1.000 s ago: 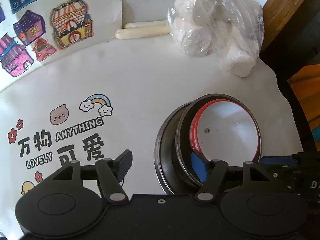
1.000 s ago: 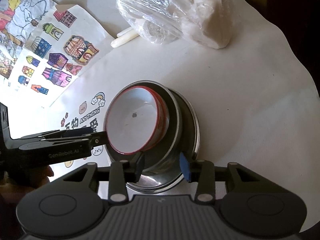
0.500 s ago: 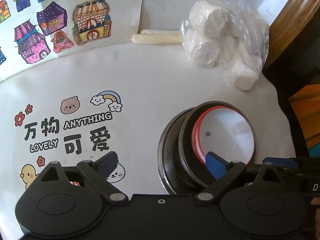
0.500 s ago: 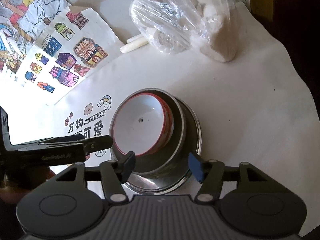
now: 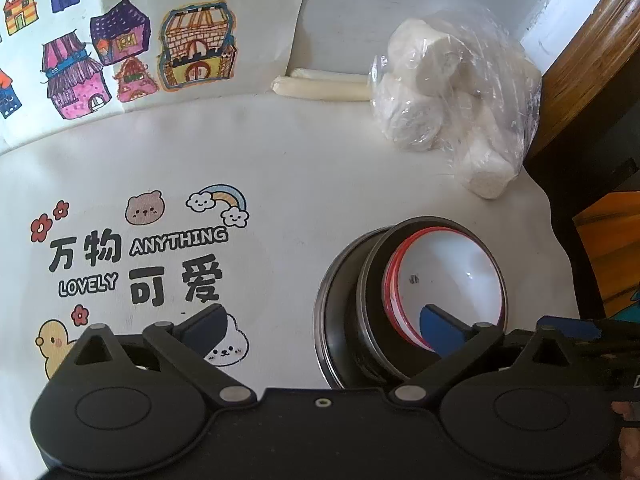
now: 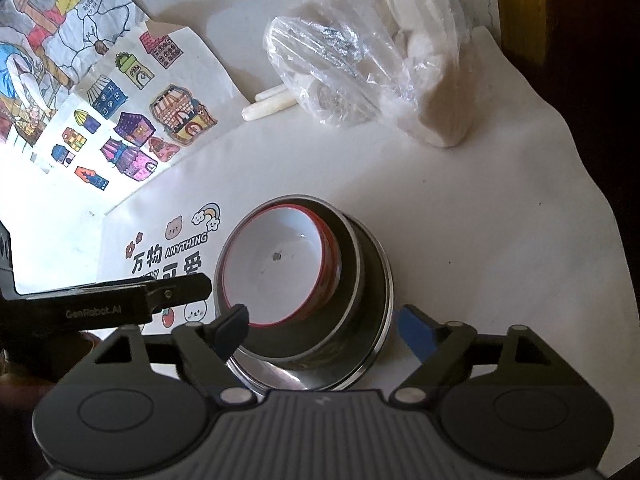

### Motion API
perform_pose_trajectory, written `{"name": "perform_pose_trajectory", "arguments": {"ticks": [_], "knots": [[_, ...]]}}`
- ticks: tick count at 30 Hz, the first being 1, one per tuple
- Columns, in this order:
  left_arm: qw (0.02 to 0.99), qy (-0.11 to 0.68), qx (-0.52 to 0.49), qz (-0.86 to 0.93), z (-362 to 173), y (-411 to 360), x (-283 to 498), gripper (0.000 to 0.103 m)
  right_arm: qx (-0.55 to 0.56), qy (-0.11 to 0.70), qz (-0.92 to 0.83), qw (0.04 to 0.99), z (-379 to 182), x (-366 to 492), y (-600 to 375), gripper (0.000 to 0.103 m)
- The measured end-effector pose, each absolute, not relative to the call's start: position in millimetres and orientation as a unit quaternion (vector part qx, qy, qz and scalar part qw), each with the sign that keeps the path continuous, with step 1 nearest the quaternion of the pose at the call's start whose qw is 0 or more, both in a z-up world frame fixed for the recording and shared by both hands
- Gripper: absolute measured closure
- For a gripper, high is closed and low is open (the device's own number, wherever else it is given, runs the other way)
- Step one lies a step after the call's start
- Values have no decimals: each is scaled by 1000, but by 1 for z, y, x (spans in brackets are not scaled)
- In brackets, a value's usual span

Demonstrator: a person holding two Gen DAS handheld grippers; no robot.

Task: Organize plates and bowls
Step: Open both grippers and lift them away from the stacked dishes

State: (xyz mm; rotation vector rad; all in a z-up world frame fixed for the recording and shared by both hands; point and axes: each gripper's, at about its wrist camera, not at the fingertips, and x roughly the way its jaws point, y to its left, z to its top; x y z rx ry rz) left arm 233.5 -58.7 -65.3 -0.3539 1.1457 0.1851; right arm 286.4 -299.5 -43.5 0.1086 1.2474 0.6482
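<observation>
Left jaws: the left gripper [image 5: 320,326] is spread wide and opening, gripping nothing; its right finger hangs over the inside of the red-rimmed bowl [image 5: 448,280], its left finger over the printed cloth.
Right jaws: the right gripper [image 6: 322,330] is opening too, its fingers astride the near side of the stack, pads clear of the metal; nothing is held.
Stack: the red-rimmed bowl [image 6: 276,268], white inside, sits nested in a steel bowl [image 6: 352,280], which sits in a wider steel plate [image 6: 376,344].
Facing: all three open upward; being round, they show no long axis. The inner bowl sits off-centre, crowding the left side of the steel bowl in the right wrist view.
Place: the stack stands on the white tablecloth [image 5: 280,168], near its right edge in the left wrist view, just beside the cartoon print with the words ANYTHING and LOVELY.
Beyond: a clear plastic bag of white lumps [image 5: 452,112] lies past the stack, two pale sticks [image 5: 324,88] beside it, and coloured drawings of houses [image 5: 120,48] on paper further left.
Change: a second ago both grippers stood far narrower, the right one close about the stack's near rim; the stack itself has not shifted on the cloth.
</observation>
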Motion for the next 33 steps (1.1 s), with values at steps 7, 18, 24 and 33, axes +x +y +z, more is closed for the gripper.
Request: {"name": "perform_pose_trajectory", "arguments": {"ticks": [7,18,24,33], "knots": [[831,527,-159,80,-62,-61,228,1,46,563,287,774,-40,285,-303,0],[843,513,-143,76,-56,-56,228,1,58,556,273,783,-38,282,-306,0],[852,501,-139,59,-51,-52,227,1,54,545,261,795,-32,276,-305,0],[867,485,-104,38,-39,-46,224,1,51,517,224,824,-15,256,-300,0]]}}
